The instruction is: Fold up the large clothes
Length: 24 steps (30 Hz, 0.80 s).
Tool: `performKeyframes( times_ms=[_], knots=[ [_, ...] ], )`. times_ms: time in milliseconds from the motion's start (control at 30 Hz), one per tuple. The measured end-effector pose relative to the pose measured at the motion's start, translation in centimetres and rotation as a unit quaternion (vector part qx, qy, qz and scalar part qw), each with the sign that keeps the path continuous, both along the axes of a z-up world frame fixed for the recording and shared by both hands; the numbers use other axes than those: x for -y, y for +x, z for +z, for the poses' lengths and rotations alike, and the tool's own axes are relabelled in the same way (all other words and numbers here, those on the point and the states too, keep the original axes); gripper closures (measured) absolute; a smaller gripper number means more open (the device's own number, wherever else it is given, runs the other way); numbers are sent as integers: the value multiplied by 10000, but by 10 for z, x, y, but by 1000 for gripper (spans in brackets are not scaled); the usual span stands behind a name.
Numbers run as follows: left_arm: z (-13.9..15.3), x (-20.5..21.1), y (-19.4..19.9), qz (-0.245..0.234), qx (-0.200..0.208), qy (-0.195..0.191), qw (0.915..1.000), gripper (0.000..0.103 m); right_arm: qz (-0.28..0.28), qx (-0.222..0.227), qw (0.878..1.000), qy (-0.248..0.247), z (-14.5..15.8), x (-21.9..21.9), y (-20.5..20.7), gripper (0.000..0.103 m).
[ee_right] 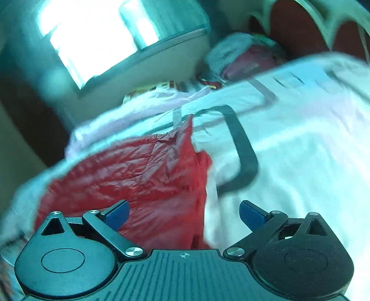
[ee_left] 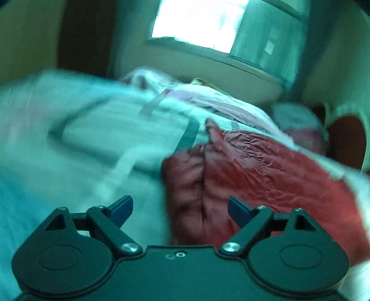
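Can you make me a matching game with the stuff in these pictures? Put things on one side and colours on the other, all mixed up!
Things:
1. puffy jacket
2. bed cover
3. gripper fingertips
4. window

Colours or looks:
A. blue
B. bright with daylight
C. red
D. white with dark stripes

Right pairs: 1-C, 2-D, 3-A, 4-B

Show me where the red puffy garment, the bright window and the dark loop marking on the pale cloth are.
red puffy garment (ee_left: 266, 166): left wrist view, crinkled middle.
bright window (ee_left: 196, 20): left wrist view, lit pane.
dark loop marking (ee_right: 245, 150): right wrist view, its right-hand bend.
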<state>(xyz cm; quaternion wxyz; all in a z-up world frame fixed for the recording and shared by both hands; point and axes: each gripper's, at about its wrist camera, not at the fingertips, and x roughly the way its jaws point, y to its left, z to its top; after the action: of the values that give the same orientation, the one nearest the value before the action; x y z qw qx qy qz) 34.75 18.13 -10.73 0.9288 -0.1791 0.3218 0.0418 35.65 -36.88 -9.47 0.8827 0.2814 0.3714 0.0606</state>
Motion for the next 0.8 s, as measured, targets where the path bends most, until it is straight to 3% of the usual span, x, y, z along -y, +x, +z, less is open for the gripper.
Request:
performKeyframes(
  times_ms=[67,133,200,267,400,467,567,633,733,800],
  knots=[
    [-13,-7,-26,292,-29,-1086,9937,20,-249,-188,9958,859,-13,7,-19,3],
    [-29,-11,-43,536,-46,-2036,9776,25,-505,-403,9831,1714,-33,10,-33,3],
    [-42,-8,-49,678,4,-2622,9626,26,-659,-568,9725,2161,-46,6,-38,3],
    [-44,-7,-43,763,88,-2743,9586,26,-753,-578,9670,2365,-54,3,-36,14],
    [-48,0,-10,644,105,-2954,9532,34,-871,-351,9650,2450,-57,-6,-18,18],
    [-54,5,3,611,99,-2944,9537,39,-818,-349,9676,2363,-56,-13,-3,26],
    [-62,5,18,683,67,-2934,9535,57,-744,-332,9776,1943,-60,-27,11,45],
    [-63,3,21,630,25,-2915,9545,76,-669,-310,9804,1825,-62,-31,16,63],
    [-57,4,18,499,79,-2769,9596,85,-518,-215,9844,1669,-53,-36,10,76],
    [-49,5,11,453,153,-2735,9607,86,-474,-149,9848,1667,-53,-39,6,78]
  ],
)
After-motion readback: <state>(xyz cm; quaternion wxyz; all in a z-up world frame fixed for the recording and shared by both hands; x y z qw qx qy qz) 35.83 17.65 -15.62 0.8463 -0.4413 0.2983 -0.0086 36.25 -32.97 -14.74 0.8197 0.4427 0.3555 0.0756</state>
